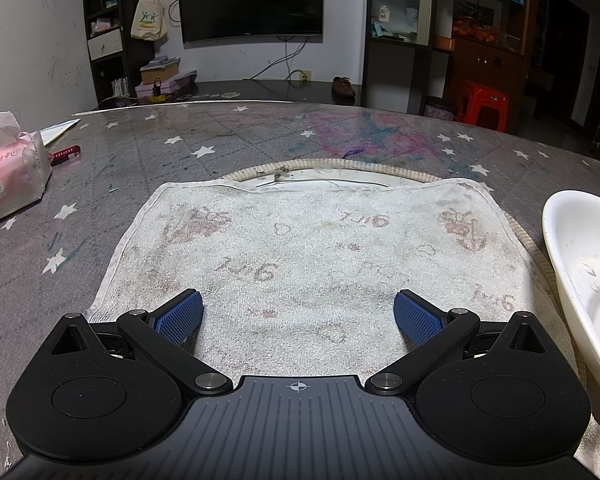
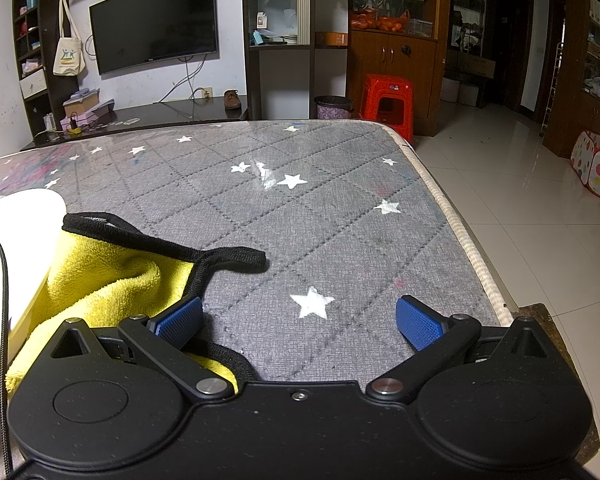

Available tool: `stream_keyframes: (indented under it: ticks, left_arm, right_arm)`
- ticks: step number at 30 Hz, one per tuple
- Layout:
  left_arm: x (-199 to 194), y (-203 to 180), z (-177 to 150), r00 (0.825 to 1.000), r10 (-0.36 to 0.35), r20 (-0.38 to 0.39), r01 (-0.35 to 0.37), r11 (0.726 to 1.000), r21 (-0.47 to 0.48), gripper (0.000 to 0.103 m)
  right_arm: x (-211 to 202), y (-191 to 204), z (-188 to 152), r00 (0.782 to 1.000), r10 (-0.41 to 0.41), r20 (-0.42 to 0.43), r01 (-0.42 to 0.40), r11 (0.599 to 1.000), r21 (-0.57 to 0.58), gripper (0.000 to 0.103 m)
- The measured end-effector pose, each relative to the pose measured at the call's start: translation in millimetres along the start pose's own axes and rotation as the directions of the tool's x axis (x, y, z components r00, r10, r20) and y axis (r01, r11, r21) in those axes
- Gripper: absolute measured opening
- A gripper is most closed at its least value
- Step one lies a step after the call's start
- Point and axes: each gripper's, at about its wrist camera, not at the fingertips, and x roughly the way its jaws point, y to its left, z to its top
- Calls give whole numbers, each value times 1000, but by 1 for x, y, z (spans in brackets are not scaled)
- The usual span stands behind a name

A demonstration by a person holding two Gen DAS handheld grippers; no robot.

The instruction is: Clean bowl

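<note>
A white bowl (image 1: 580,272) with dried food smears inside sits at the right edge of the left wrist view; its outer wall (image 2: 16,248) shows at the far left of the right wrist view. My left gripper (image 1: 298,314) is open above a stained white towel (image 1: 308,256) that covers most of a plate (image 1: 340,178). My right gripper (image 2: 299,318) is open over the grey starred tabletop (image 2: 300,208), empty. A yellow cloth (image 2: 112,284) with black trim lies beside the bowl, touching the right gripper's left finger.
A pink tissue pack (image 1: 8,172) and a red pen (image 1: 66,156) lie at the table's left. Crumbs sit on the plate's far rim. The table's right edge (image 2: 460,232) drops to a tiled floor. A black cable (image 2: 2,300) hangs near the bowl.
</note>
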Motion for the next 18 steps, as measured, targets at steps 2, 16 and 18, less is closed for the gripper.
stream_keyframes:
  ticks: [2,16,18]
  left_arm:
    - [0,0,0,1000,0,0,0,1000,0,103]
    - [0,0,0,1000,0,0,0,1000,0,103]
    - [1,0,1,1000,0,0,0,1000,0,103]
  right_arm:
    - [0,0,0,1000,0,0,0,1000,0,103]
    - [0,0,0,1000,0,0,0,1000,0,103]
    - [0,1,0,1000,0,0,0,1000,0,103]
